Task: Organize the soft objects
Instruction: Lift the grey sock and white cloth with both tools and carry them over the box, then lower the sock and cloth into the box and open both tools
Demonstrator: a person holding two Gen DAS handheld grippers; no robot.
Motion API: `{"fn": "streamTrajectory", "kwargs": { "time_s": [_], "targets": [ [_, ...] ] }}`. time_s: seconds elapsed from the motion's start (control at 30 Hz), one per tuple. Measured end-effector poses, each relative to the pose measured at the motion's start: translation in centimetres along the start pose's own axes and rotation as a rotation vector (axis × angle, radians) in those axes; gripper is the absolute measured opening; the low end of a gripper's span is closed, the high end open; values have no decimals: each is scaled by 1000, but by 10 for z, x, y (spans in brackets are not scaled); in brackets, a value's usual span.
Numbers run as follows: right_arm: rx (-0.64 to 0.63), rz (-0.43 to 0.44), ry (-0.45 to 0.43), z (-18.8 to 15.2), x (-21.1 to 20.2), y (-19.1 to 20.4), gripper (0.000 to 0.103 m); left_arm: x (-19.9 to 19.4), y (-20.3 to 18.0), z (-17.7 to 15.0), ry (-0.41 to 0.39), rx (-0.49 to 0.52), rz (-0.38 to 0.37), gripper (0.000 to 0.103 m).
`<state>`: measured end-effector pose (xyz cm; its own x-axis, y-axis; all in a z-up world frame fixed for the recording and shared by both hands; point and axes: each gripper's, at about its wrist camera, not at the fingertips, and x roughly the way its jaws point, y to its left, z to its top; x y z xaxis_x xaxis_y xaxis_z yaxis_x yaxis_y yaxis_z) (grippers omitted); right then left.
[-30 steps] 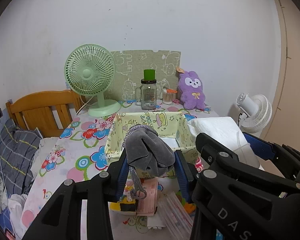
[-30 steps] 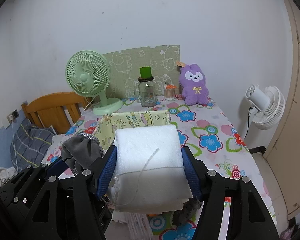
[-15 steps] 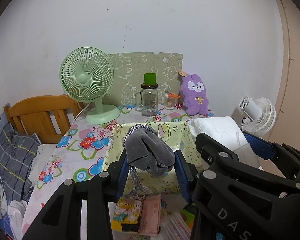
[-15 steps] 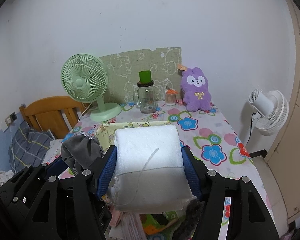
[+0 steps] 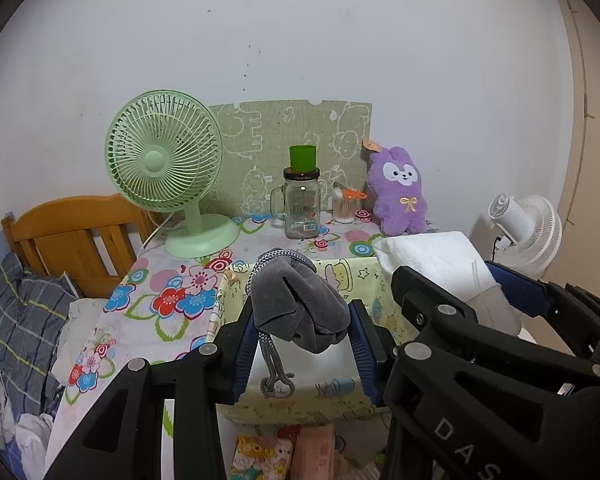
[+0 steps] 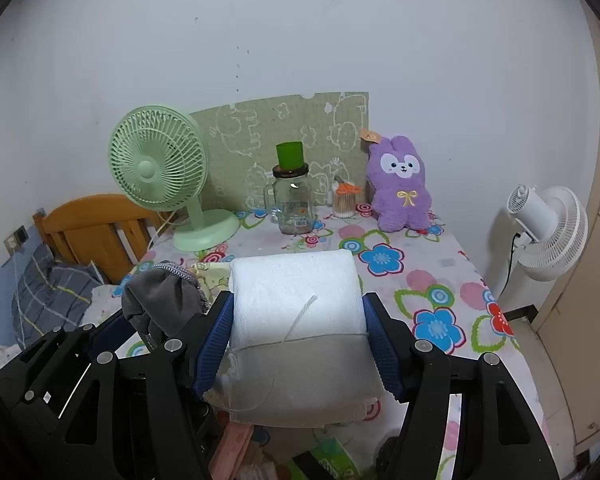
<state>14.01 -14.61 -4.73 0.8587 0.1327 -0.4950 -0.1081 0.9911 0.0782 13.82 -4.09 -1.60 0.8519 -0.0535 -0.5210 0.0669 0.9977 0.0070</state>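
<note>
Left wrist view
- Left hand-held gripper (image 5: 302, 336): its blue pads are pressed on a gray pouch (image 5: 300, 308), held above the box.
- Gray pouch: bunched soft cloth at the middle of the view, with a gray cord (image 5: 274, 376) hanging down in a loop.
- Box (image 5: 228, 304): pale yellow fabric with cartoon prints, open top, right under the pouch on the desk (image 5: 156, 316).
- Right hand-held gripper (image 5: 512, 292): at 3 o'clock, closed on a white towel (image 5: 436, 260).
- Far edge of the desk, 12 o'clock: a green fan (image 5: 164, 168), a glass jar (image 5: 302, 204) with a green cup (image 5: 302, 158) on its lid, a tub of cotton swabs (image 5: 345, 208), a purple plush rabbit (image 5: 400, 192).
- 9 o'clock: a wooden bed frame (image 5: 76, 232) and plaid bedding (image 5: 20, 320).
- 6 o'clock: small packets (image 5: 284, 456) in front of the box.

Right wrist view
- Right hand-held gripper (image 6: 298, 336): its pads clamp both sides of the white towel (image 6: 296, 308), a folded stack with a loose thread across it.
- Left hand-held gripper: at 9 o'clock, carrying the gray pouch (image 6: 160, 300); its pads are hidden here.
- Box (image 6: 212, 276): only a corner shows between pouch and towel.
- Desk (image 6: 432, 292): flowered cloth, bare to the right of the towel.
- 3 o'clock: a white standing fan (image 6: 548, 232) beside the desk.
</note>
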Motion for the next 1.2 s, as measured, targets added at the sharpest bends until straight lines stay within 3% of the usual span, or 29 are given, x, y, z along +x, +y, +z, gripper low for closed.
{"fn": "streamTrajectory", "kwargs": {
  "time_s": [0.47, 0.97, 1.03, 1.1, 1.2],
  "targets": [
    [-23, -19, 36, 11, 43, 2, 68, 37, 8, 7, 45, -10, -25, 45],
    [-12, -26, 128, 10, 99, 1, 68, 89, 15, 4, 165, -6, -21, 46],
    [-9, -30, 138, 9, 104, 1, 68, 95, 16, 2, 162, -14, -8, 49],
    [1, -35, 143, 8, 110, 0, 68, 99, 18, 1, 163, -24, -1, 65],
    [9, -35, 152, 7, 116, -1, 68, 103, 21, 1, 172, -30, -5, 73]
  ]
}}
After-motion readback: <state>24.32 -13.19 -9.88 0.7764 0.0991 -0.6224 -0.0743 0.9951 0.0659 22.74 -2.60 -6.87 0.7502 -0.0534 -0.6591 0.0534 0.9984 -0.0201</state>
